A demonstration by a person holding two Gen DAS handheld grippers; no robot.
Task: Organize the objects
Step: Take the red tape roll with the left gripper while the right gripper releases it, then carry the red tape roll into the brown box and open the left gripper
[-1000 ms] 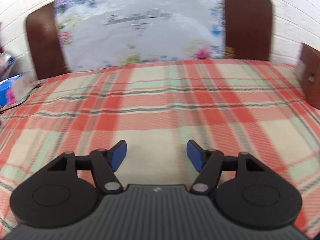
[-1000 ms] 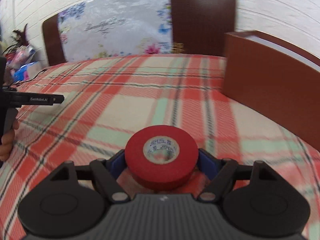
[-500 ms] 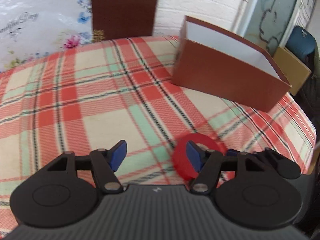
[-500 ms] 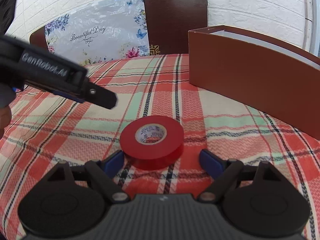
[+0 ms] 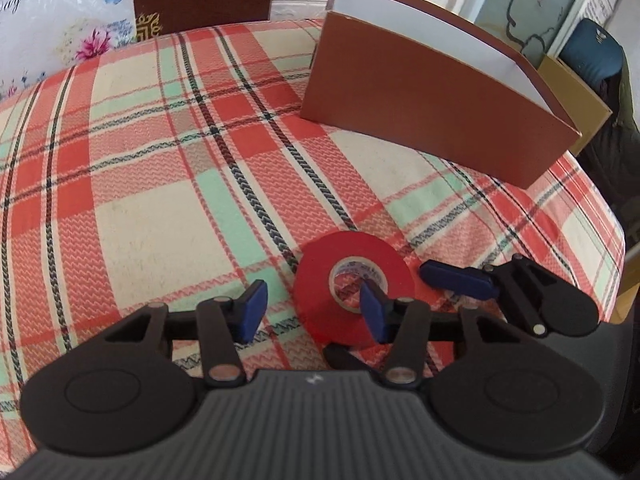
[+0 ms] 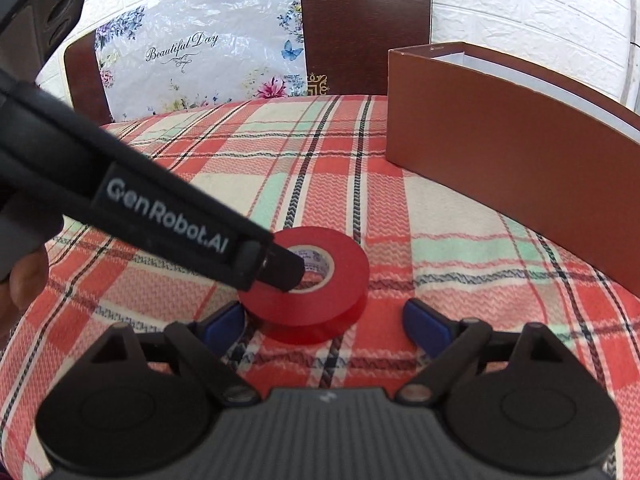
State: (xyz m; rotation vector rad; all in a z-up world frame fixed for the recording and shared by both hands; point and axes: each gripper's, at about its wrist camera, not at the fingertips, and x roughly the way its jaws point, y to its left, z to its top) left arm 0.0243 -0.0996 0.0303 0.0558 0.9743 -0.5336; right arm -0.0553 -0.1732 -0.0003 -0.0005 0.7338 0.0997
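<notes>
Plaid cloth (image 5: 168, 208) covers the table. Left tool (image 5: 314, 308), its jaws just closing, straddles the near wall of a red tape roll (image 5: 354, 280), one finger in the core, pads not yet pressing. Right tool (image 6: 324, 322) has just been spreading wide, the roll lying free between its fingers. Beyond, right, stands a brown box (image 6: 500, 148).

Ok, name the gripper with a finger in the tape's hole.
Left gripper, just closing across the red tape's wall; right gripper, just opening, straddles the roll.

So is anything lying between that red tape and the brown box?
Nothing visible: only bare plaid cloth lies between the tape and the box.
</notes>
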